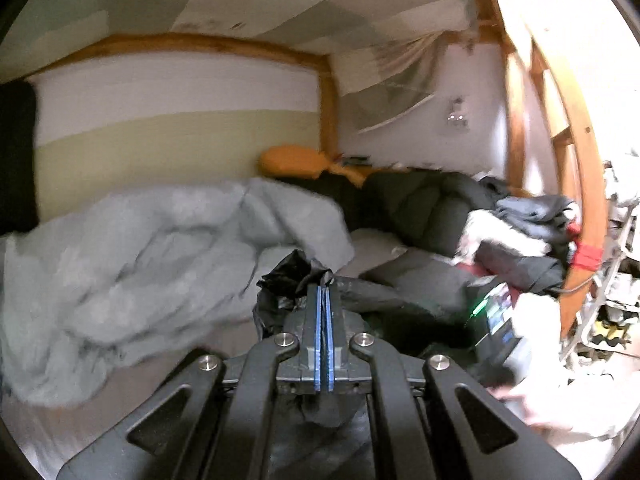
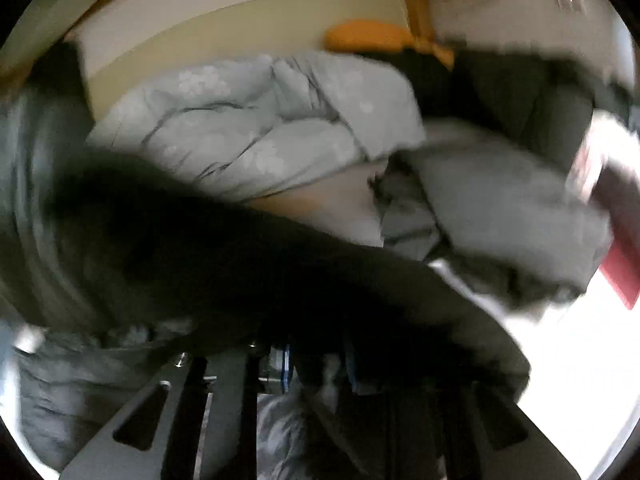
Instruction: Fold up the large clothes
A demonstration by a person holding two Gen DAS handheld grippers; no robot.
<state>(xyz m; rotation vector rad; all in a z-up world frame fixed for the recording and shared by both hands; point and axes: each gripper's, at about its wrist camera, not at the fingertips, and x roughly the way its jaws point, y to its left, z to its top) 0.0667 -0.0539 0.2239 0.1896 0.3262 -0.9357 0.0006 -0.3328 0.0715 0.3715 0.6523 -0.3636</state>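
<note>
A black, shiny garment [image 1: 288, 276] is bunched at the tips of my left gripper [image 1: 324, 286], which is shut on it and held above the bed. The cloth runs right toward the other gripper's body [image 1: 494, 316] and a blurred hand [image 1: 528, 396]. In the right wrist view the same dark garment [image 2: 240, 264] drapes across my right gripper [image 2: 320, 360] and hides its fingertips. Only the blue pads [image 2: 286, 364] show, a little apart, with crumpled cloth filling the gap between them.
A pale grey-blue floral duvet [image 1: 140, 260] lies heaped on the left of the bed against the wall. An orange pillow [image 1: 296, 160], a dark puffer jacket [image 1: 424, 204] and a pile of clothes [image 1: 520, 232] sit behind. The wooden bed frame [image 1: 576, 160] rises on the right.
</note>
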